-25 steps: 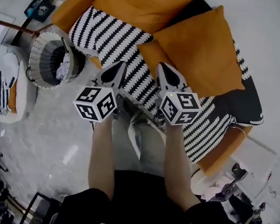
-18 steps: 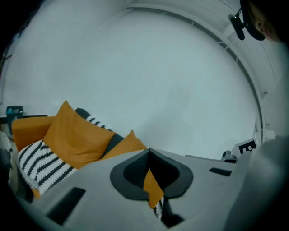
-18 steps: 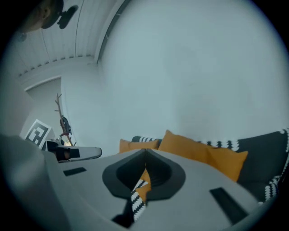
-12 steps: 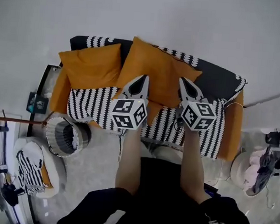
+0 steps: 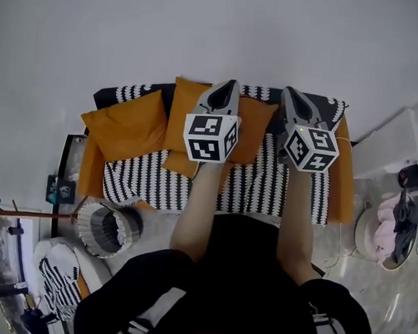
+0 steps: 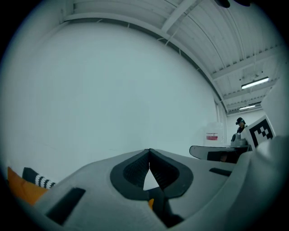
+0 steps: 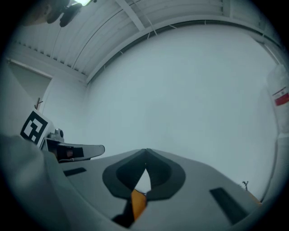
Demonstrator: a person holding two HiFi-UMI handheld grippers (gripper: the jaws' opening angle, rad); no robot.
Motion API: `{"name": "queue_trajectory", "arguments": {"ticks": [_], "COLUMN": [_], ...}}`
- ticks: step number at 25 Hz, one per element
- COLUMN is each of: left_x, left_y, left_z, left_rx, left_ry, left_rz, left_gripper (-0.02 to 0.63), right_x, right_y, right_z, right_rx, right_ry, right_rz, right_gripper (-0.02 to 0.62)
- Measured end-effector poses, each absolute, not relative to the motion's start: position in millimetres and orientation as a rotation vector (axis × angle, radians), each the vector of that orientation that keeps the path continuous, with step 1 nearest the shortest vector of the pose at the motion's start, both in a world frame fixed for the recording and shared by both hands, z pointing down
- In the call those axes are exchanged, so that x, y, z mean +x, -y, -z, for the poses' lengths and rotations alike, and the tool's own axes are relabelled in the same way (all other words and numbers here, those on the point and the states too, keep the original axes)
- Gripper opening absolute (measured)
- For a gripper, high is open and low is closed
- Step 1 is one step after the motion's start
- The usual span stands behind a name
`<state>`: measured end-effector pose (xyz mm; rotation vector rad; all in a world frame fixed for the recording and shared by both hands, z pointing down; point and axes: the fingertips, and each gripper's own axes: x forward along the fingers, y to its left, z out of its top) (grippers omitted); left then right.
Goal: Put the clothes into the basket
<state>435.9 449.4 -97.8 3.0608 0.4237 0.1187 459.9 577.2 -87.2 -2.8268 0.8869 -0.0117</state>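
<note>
Left tongs [image 5: 231, 86] and right tongs [image 5: 288, 92] held level above the sofa [image 5: 140, 183].
Both sets of jaws fully closed, gripping nothing; basket [image 5: 89, 224] stands on the floor at near left.

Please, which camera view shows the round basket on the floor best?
The head view: the basket stands on the floor by the front left corner of the sofa, open mouth visible. Both gripper views face the white wall and show nothing of it.
</note>
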Motion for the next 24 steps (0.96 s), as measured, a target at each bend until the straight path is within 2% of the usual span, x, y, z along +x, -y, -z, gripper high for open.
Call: {"name": "queue_trajectory", "arguments": {"ticks": [24], "left_x": [454], "left_y": [-500], "left_z": [121], "left_rx": [3.075], "left_ry": [-0.514], "left_rz": [-0.039], "left_gripper": [0.009], "right_x": [475], "right_y": [-622], "right_z": [116], "right_rx": [-2.857], "right_ry": [-0.859], "right_rz": [-0.113], "right_gripper": [0.011]}}
